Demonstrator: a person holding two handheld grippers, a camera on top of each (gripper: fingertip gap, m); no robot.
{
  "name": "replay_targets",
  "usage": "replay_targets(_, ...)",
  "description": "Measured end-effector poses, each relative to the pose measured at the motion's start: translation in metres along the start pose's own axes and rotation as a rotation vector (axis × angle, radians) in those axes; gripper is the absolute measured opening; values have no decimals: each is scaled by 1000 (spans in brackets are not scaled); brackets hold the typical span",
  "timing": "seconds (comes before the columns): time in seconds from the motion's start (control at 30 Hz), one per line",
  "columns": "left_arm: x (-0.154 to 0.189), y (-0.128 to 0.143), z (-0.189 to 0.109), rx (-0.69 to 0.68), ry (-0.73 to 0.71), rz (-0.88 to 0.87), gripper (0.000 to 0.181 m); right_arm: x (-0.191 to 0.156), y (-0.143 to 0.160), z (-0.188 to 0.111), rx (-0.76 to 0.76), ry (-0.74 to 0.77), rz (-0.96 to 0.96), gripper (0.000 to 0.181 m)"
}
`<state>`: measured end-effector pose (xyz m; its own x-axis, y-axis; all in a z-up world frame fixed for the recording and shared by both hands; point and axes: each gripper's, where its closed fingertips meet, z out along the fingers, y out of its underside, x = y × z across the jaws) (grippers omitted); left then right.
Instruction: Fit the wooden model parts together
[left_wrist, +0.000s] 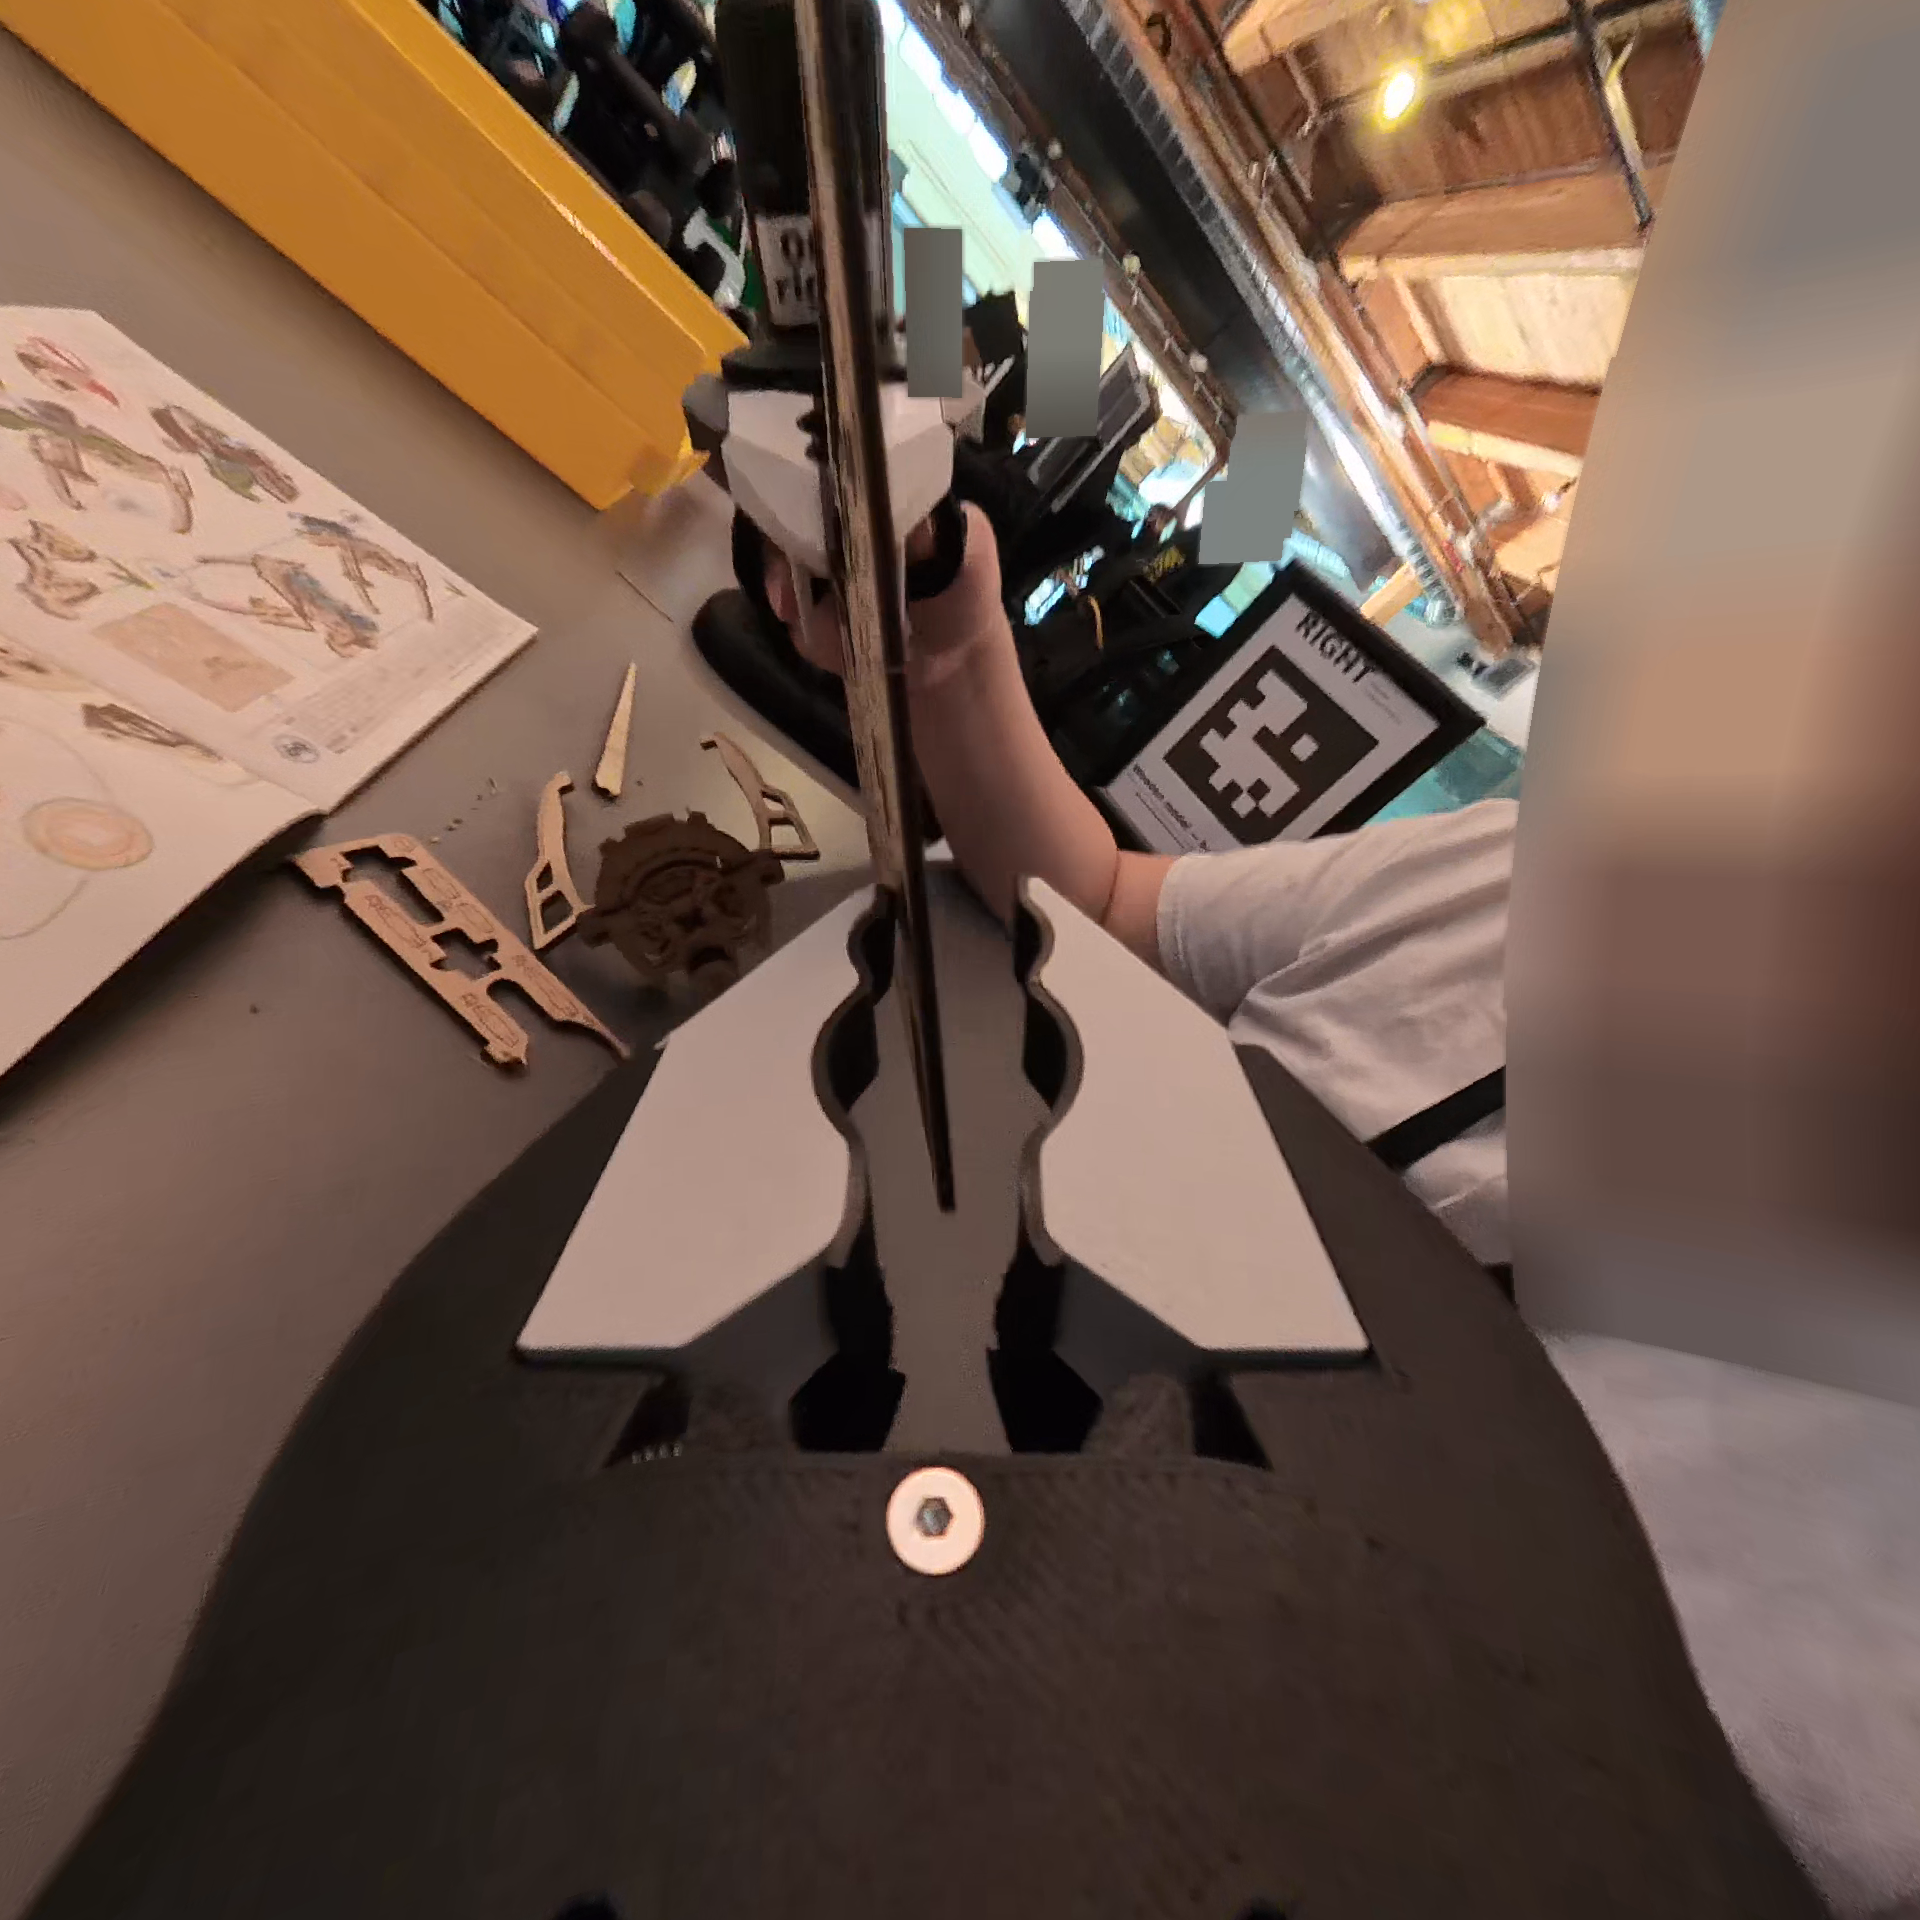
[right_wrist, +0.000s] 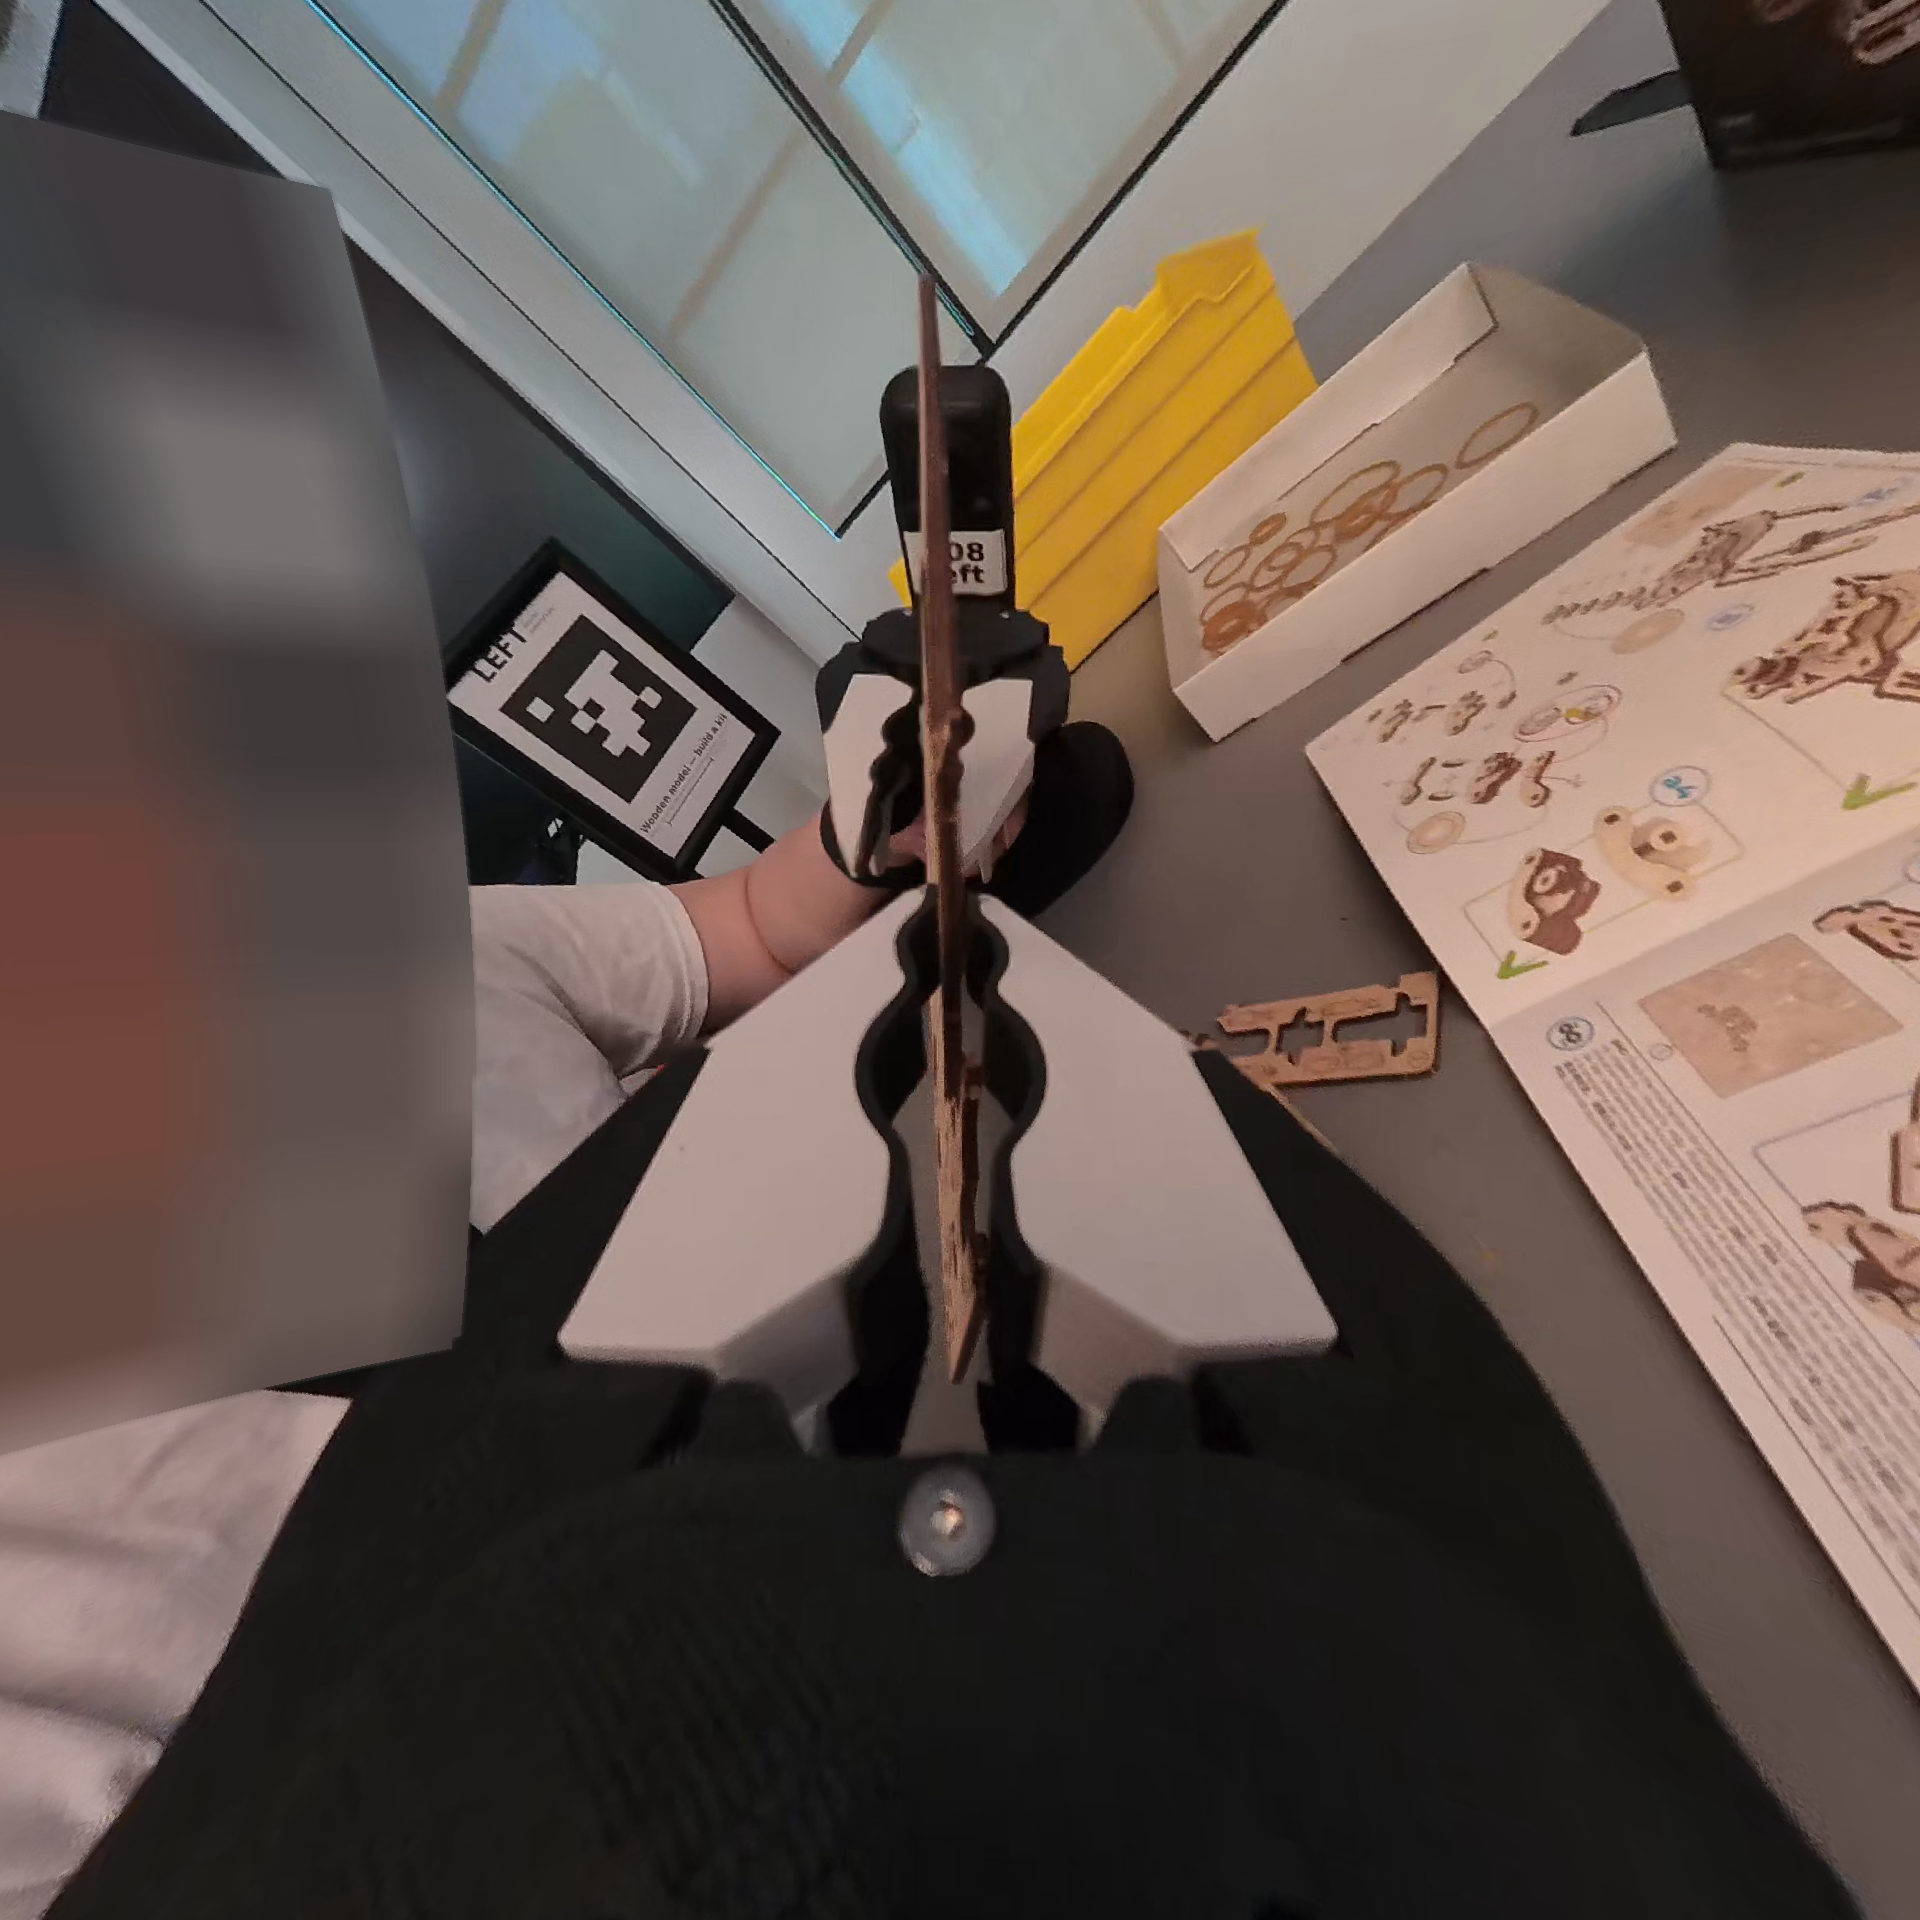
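Note:
A thin dark wooden sheet (left_wrist: 878, 623) stands edge-on, raised above the grey table (left_wrist: 156, 1195), and spans between both grippers. My right gripper (right_wrist: 948, 909) is shut on one end of the sheet (right_wrist: 951, 1143). It shows farther off in the left wrist view (left_wrist: 852, 488). My left gripper (left_wrist: 956, 894) has the other end between its jaws: the sheet touches one finger, with a clear gap to the other. Loose wooden parts lie on the table: a pale cut-out frame (left_wrist: 416, 935), which also shows in the right wrist view (right_wrist: 1340, 1034), a dark gear assembly (left_wrist: 675, 904) and curved slivers (left_wrist: 551, 862).
An open instruction booklet (left_wrist: 208, 582) (right_wrist: 1662, 935) lies beside the parts. A yellow bin (left_wrist: 416, 229) (right_wrist: 1153, 447) and a white box of wooden rings (right_wrist: 1403, 488) stand behind. Framed marker signs (left_wrist: 1278, 748) (right_wrist: 613, 717) stand at the table's edge. A person's arm (left_wrist: 997, 748) is close. The grippers' ends are close to 9 centimeters from one another.

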<state>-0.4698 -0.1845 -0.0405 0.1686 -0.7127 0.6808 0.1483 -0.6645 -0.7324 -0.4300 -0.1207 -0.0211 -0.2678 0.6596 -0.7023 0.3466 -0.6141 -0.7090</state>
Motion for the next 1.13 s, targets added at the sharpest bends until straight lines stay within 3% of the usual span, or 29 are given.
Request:
replay_targets(0.27,-3,9,2,-63,-21,45,20,2,-5,-18,16,11,34,0)
replay_targets(0.5,-5,0,-3,-11,-29,45,18,3,-8,-30,41,1,90,0)
replay_targets(0.83,-4,-7,-4,37,-59,73,14,2,-5,-32,28,-6,112,0)
replay_targets(1.13,-4,-5,0,14,-160,214,14,-5,-4,-32,9,-2,90,0)
